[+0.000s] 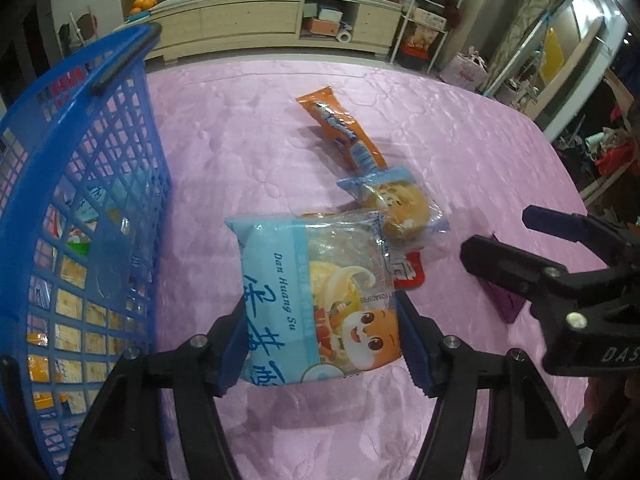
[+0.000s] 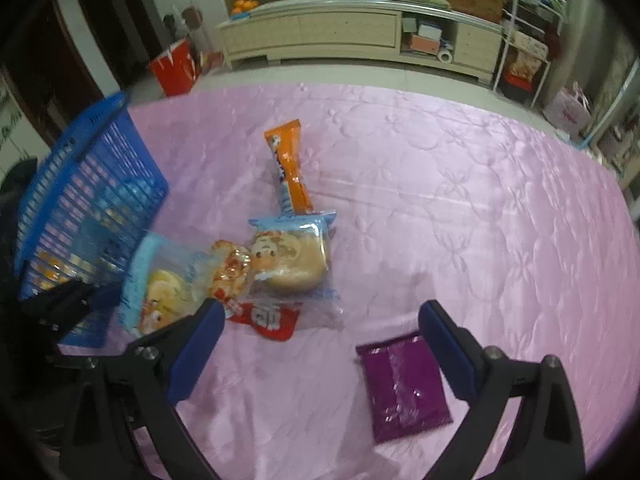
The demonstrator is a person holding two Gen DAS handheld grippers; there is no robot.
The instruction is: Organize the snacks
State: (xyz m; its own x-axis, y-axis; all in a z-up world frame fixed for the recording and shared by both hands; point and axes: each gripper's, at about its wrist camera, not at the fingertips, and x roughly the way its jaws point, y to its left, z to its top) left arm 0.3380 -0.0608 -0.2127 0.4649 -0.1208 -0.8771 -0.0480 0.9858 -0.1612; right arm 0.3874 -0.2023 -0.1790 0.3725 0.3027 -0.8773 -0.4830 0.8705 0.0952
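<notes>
My left gripper [image 1: 324, 340] is shut on a light blue snack packet [image 1: 320, 300] with a cartoon face, held just right of the blue mesh basket [image 1: 80, 208]; the packet also shows in the right wrist view [image 2: 160, 280]. On the pink cloth lie an orange stick packet [image 1: 340, 128], a clear-wrapped bun [image 1: 400, 204] and a red packet [image 2: 260, 316]. My right gripper [image 2: 320, 344] is open above the cloth, its right finger beside a purple packet [image 2: 404, 384]. It also shows in the left wrist view [image 1: 496, 236].
The basket [image 2: 80, 184] holds several snack packets. A pink quilted cloth [image 2: 440, 200] covers the surface. Beyond it stand a low cabinet [image 2: 340, 36], a red bag [image 2: 172, 68] and a wire rack [image 2: 524, 52].
</notes>
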